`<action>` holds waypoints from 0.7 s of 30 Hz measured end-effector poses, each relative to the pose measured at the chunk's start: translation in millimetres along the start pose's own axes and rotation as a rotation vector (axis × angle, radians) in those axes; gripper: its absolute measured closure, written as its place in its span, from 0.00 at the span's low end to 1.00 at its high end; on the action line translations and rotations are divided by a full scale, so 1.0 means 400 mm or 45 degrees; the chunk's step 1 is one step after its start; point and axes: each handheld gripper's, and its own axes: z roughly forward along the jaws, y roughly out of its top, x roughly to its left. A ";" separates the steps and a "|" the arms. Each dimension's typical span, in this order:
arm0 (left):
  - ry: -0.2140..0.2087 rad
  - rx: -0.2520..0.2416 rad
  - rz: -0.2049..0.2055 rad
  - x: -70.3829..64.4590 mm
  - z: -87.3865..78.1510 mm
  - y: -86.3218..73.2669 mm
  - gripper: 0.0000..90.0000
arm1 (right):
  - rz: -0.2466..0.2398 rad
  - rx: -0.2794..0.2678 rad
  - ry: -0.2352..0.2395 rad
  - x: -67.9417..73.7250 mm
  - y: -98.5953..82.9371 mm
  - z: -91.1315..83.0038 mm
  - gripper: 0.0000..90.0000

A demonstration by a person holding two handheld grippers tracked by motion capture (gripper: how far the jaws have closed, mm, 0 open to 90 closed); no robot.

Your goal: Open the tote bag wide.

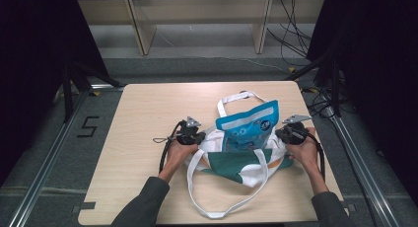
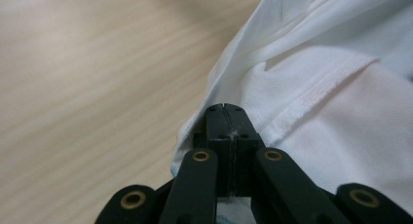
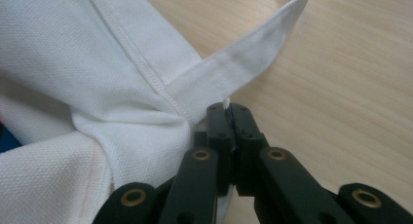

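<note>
Left gripper: jaws closed, pinching the left rim of the white tote bag. Right gripper: jaws closed on the right rim beside a strap. Bag lies between them on the table, blue pouch protruding from its mouth.

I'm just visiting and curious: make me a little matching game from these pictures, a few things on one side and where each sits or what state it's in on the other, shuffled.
Things:
1. blue pouch
2. left gripper
3. right gripper
4. long white strap

Places or states:
A. shut on the tote bag's edge, at the left in the high view
B. looped on the table toward the person
C. sticking out of the bag's mouth
D. shut on the bag's cloth where a strap joins, at the right in the high view

Pairs: 1-C, 2-A, 3-D, 4-B
</note>
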 end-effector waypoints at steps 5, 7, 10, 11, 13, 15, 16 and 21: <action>0.021 0.003 0.050 -0.013 -0.020 0.014 0.96 | -0.034 -0.001 -0.013 0.007 -0.010 0.011 0.97; -0.011 -0.073 -0.032 -0.019 -0.043 0.029 0.87 | -0.038 0.003 -0.046 0.012 -0.001 -0.006 0.94; -0.011 -0.172 -0.035 -0.038 -0.099 0.060 0.84 | -0.073 -0.108 -0.043 0.006 0.028 -0.068 0.88; -0.028 -0.189 -0.024 -0.042 -0.114 0.067 0.84 | -0.024 -0.137 -0.039 0.013 0.035 -0.089 0.87; -0.052 -0.197 0.029 -0.068 -0.150 0.076 0.84 | -0.015 -0.203 0.006 0.022 0.048 -0.154 0.88; -0.084 -0.164 0.080 -0.090 -0.167 0.071 0.84 | -0.026 -0.245 0.070 0.043 0.048 -0.198 0.89; -0.098 -0.156 0.092 -0.105 -0.171 0.064 0.84 | -0.033 -0.248 0.098 0.056 0.046 -0.212 0.89; -0.179 -0.117 0.087 -0.145 -0.170 0.032 0.86 | -0.118 -0.160 0.222 0.126 0.029 -0.223 0.93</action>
